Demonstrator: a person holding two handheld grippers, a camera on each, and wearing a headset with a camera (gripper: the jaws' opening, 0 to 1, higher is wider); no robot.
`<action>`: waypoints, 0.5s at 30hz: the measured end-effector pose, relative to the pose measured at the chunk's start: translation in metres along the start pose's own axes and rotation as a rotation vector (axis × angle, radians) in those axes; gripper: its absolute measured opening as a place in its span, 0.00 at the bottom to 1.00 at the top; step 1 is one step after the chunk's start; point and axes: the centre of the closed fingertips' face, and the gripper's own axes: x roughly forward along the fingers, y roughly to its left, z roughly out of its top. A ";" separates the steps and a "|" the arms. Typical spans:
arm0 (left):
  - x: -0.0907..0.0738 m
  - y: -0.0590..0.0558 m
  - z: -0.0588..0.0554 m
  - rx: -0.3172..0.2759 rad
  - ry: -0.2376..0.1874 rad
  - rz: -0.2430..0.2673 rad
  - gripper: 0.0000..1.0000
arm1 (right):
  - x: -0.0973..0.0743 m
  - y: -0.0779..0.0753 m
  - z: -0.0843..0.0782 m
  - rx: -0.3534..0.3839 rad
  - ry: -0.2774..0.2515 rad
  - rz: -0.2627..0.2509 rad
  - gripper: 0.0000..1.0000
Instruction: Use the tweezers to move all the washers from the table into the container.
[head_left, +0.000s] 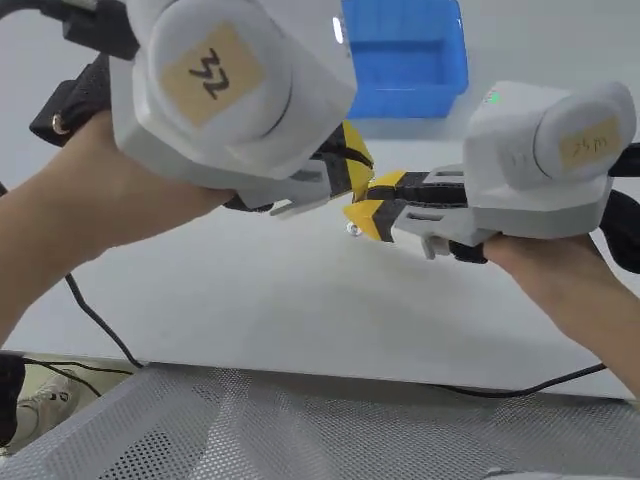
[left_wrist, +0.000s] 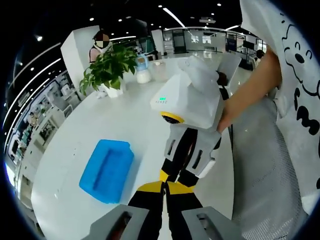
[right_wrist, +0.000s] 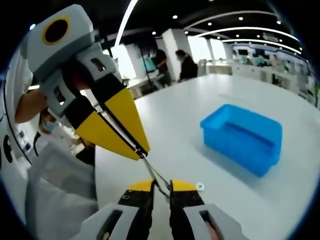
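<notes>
Here, the left hand-held gripper (right_wrist: 142, 152) has its yellow jaws pressed together on one end of the tweezers (right_wrist: 154, 174), which stick out of the jaw tips as a thin metal strip. In the right gripper view, the tweezers slant from upper left to lower right. Their long axis runs straight from the left jaws to the right hand-held gripper (right_wrist: 162, 189), and their free end sits in the narrow gap between that one's jaws. I cannot tell whether those jaws actually pinch the tweezers or only flank them. In the head view the two hand-held grippers meet tip to tip above the white tabletop (head_left: 250, 300), the left (head_left: 366, 178) coming from the left and the right (head_left: 373, 203) from the right. A single washer (right_wrist: 200, 186) lies flat on the tabletop just beside the right jaw tips, apart from the tweezers. In the head view it shows just under the meeting jaws (head_left: 353, 230). The blue container (head_left: 405, 60) stands farther back on the tabletop, well apart from the washer.
</notes>
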 end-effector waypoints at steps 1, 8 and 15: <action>0.001 0.000 0.001 0.011 -0.010 0.001 0.00 | 0.000 -0.001 0.001 -0.009 -0.011 -0.004 0.08; 0.002 0.002 -0.002 0.005 -0.005 0.004 0.00 | 0.000 0.000 0.004 -0.019 -0.003 -0.010 0.08; 0.002 0.000 -0.003 -0.005 -0.007 -0.005 0.00 | 0.000 0.003 0.001 -0.048 0.017 -0.011 0.07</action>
